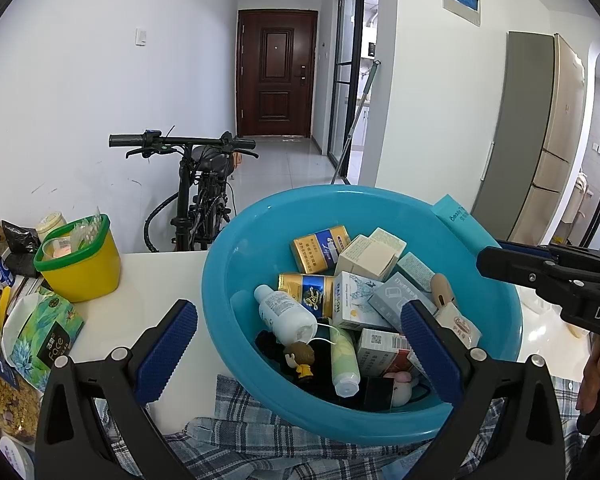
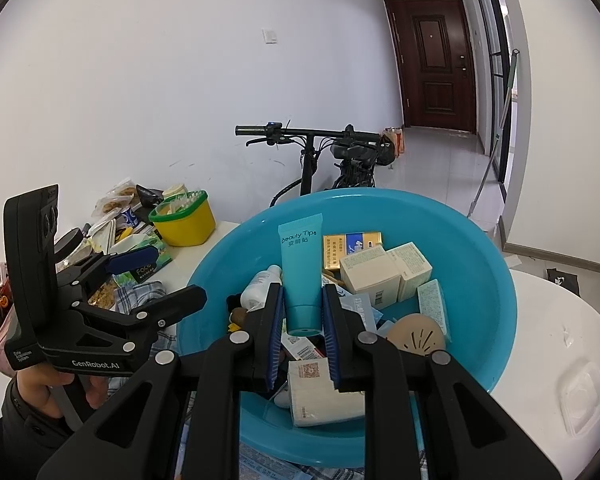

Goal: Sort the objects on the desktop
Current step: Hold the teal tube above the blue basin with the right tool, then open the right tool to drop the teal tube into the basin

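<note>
A blue plastic basin (image 1: 228,280) (image 2: 480,264) sits on the white table, filled with several small boxes, gold packs (image 1: 320,248), a white bottle (image 1: 286,312) and a small figurine (image 1: 300,360). My right gripper (image 2: 302,320) is shut on a teal "Beauty Tips" tube (image 2: 300,264) and holds it upright above the basin; the tube's top also shows in the left wrist view (image 1: 454,212). My left gripper (image 1: 300,344) is open and empty, its jaws wide apart over the basin's near rim.
A yellow tub with a green rim (image 1: 80,260) (image 2: 184,216) stands left of the basin. Snack bags and a tissue pack (image 1: 44,332) crowd the table's left side. A plaid cloth (image 1: 240,432) lies under the basin. A bicycle (image 1: 204,184) stands behind the table.
</note>
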Action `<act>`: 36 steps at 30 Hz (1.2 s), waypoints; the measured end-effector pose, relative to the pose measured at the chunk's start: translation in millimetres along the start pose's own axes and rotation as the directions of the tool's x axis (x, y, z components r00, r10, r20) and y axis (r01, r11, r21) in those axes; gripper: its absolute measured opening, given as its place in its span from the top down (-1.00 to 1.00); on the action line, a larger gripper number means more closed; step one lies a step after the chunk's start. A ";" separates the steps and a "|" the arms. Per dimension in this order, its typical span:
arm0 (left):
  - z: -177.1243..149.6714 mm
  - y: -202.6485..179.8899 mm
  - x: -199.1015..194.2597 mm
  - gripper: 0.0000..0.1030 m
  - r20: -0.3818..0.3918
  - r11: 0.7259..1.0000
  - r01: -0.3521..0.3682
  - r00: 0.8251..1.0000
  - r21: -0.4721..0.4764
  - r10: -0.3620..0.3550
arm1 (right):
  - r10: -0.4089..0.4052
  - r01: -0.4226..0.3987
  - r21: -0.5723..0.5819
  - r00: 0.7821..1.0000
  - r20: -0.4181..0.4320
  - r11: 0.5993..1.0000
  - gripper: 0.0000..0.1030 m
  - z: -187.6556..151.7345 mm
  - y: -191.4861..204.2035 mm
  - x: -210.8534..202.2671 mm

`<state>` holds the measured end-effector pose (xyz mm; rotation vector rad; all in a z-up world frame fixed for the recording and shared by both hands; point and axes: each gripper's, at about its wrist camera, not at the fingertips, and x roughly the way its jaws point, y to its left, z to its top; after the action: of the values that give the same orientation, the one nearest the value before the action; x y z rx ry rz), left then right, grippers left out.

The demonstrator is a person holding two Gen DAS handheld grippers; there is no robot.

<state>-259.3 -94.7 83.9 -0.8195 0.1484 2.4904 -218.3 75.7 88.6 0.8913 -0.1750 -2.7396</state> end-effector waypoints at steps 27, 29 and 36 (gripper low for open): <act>0.8 -1.1 -0.2 -1.00 -0.002 1.000 -0.001 1.000 0.004 0.001 | 0.001 -0.001 0.000 1.000 -0.011 1.000 0.65 -0.6 -0.6 -0.6; 1.0 -0.9 -0.3 -1.00 -0.001 1.000 -0.001 1.000 0.002 0.001 | 0.002 -0.002 -0.001 1.000 -0.012 1.000 0.65 -0.8 -0.5 -1.3; 1.7 -1.0 -1.1 -1.00 0.004 1.000 0.000 1.000 -0.002 0.000 | -0.026 0.026 0.004 1.000 0.004 1.000 -0.61 1.9 2.0 -3.3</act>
<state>-259.0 -93.9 86.0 -0.8151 0.1441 2.4926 -216.5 74.8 92.4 0.8953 -0.1712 -2.7666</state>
